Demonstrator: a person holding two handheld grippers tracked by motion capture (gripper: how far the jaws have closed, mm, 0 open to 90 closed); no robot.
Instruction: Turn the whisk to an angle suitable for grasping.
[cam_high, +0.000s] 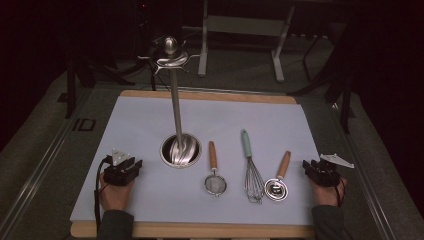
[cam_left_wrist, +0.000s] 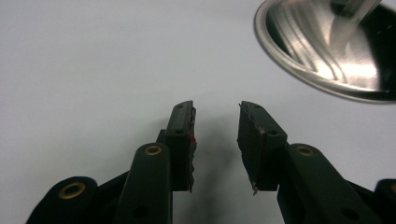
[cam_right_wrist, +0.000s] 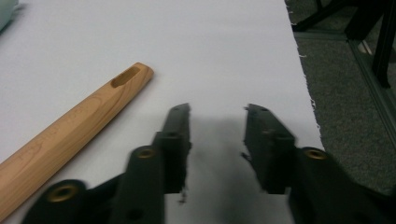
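High view: white sheet (cam_high: 150, 130) covering desk, room lying dark; L gripper (cam_high: 121, 169) & R gripper (cam_high: 320, 171) fingers standing apart, empty.

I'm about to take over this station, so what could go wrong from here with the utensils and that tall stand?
1. The stand is tall and thin on a small round base; a knock from the open left gripper, resting close beside it, may tip it.
2. The whisk and the wood-handled tool lie nearly touching, so the open right gripper could nudge one while taking the other.
3. The sheet might slide or wrinkle under a dragged jaw.
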